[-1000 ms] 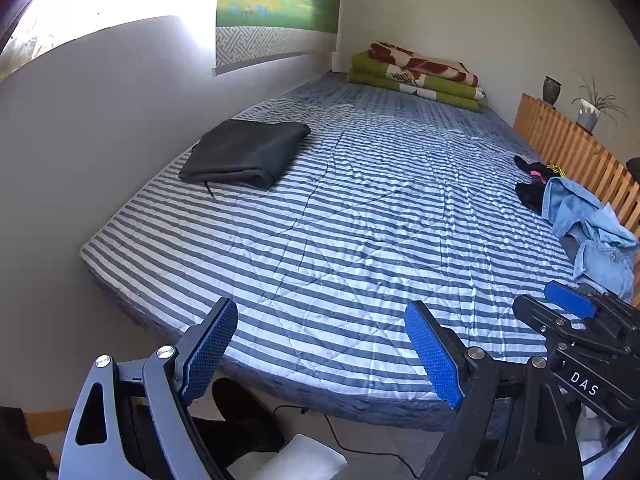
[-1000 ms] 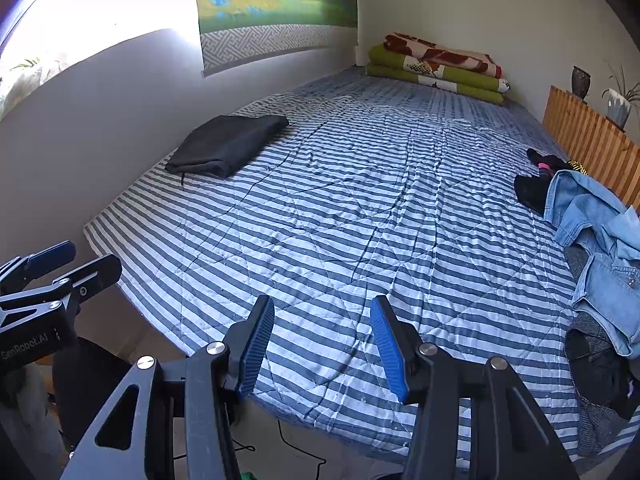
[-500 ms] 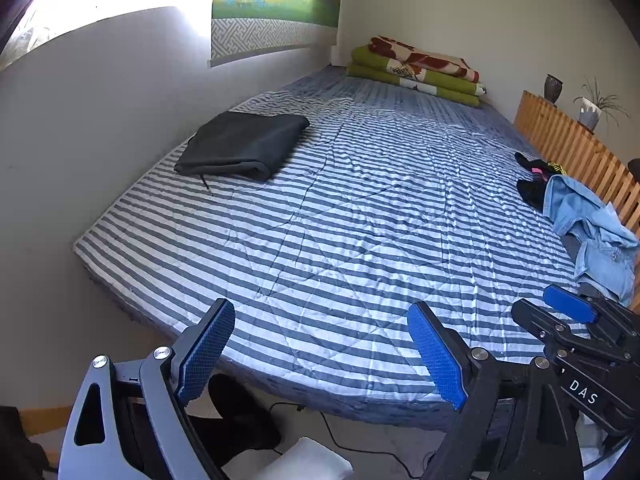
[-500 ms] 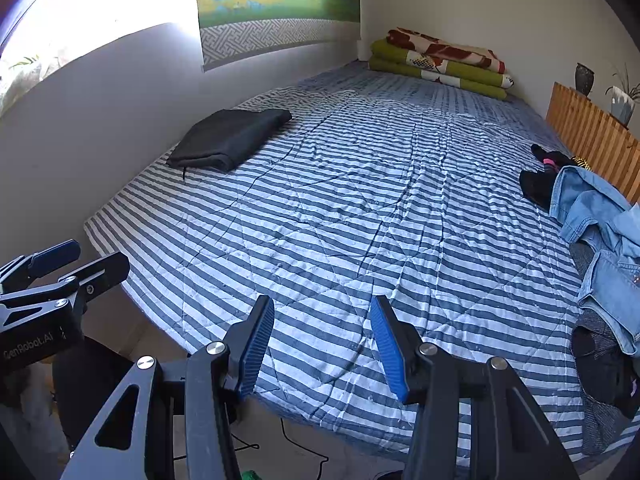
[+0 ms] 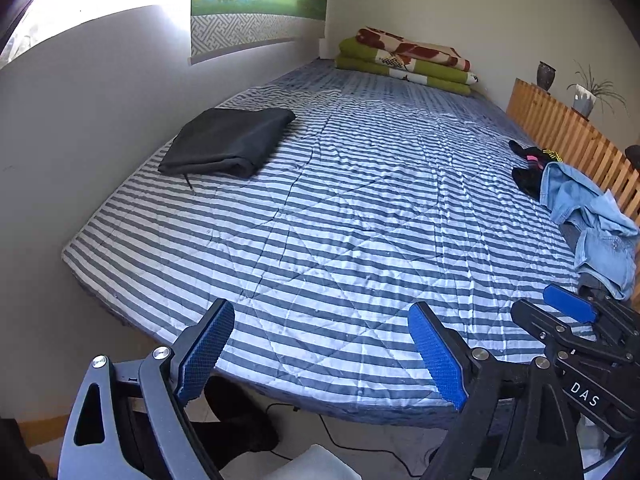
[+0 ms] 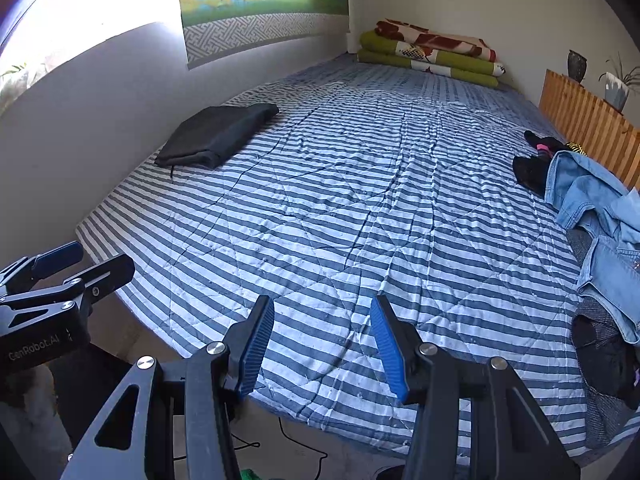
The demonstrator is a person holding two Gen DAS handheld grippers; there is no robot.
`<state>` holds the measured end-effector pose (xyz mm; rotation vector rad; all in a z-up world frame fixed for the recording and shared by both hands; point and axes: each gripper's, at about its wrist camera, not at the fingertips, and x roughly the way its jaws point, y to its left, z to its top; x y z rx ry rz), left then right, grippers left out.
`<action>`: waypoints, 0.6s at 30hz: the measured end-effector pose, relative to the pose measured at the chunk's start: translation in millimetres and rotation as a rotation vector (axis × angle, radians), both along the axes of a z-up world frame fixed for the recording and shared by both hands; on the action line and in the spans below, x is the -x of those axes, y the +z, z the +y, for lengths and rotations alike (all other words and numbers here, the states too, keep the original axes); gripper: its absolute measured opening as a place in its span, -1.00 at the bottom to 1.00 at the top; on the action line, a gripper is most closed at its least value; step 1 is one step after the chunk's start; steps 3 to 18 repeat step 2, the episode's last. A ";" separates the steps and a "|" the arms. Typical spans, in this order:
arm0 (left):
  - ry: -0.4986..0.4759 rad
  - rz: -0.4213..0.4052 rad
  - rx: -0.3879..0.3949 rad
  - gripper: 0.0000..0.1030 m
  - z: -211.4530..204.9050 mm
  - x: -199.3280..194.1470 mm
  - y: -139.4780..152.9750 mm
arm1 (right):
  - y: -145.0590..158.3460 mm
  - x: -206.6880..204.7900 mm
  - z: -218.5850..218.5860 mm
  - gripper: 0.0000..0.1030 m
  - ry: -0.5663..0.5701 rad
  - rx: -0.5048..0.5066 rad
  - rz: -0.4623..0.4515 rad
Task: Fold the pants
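A pair of black pants (image 5: 228,140) (image 6: 216,132) lies folded flat at the far left of the striped bed (image 5: 340,220) (image 6: 340,200), beside the wall. A crumpled heap with light blue denim (image 5: 588,216) (image 6: 592,208) and dark garments (image 6: 604,352) sits along the right edge. My left gripper (image 5: 320,320) hovers over the foot of the bed, jaws wide open and empty. My right gripper (image 6: 322,308) hangs beside it, open about half as wide, nothing between its blue pads. Each gripper shows in the other's view (image 5: 560,312) (image 6: 60,268).
Folded green and red blankets (image 5: 404,60) are stacked at the head of the bed. A wooden slatted rail (image 5: 568,136) runs along the right side, with a vase and a potted plant (image 5: 584,96) on it. A cable (image 6: 304,448) trails on the floor below the foot.
The left gripper has drifted slightly at the foot of the bed, so the folded pants sit a little further left in its view. The right gripper has stayed put; both jaws are unchanged.
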<state>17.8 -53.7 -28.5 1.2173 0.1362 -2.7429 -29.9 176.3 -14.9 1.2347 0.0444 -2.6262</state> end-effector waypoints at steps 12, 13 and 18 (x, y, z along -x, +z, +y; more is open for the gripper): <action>-0.016 -0.007 -0.003 0.77 2.5 6.6 -2.9 | -2.8 2.3 1.3 -0.10 -0.005 -0.002 -0.006; -0.016 -0.007 -0.003 0.77 2.5 6.6 -2.9 | -2.8 2.3 1.3 -0.10 -0.005 -0.002 -0.006; -0.016 -0.007 -0.003 0.77 2.5 6.6 -2.9 | -2.8 2.3 1.3 -0.10 -0.005 -0.002 -0.006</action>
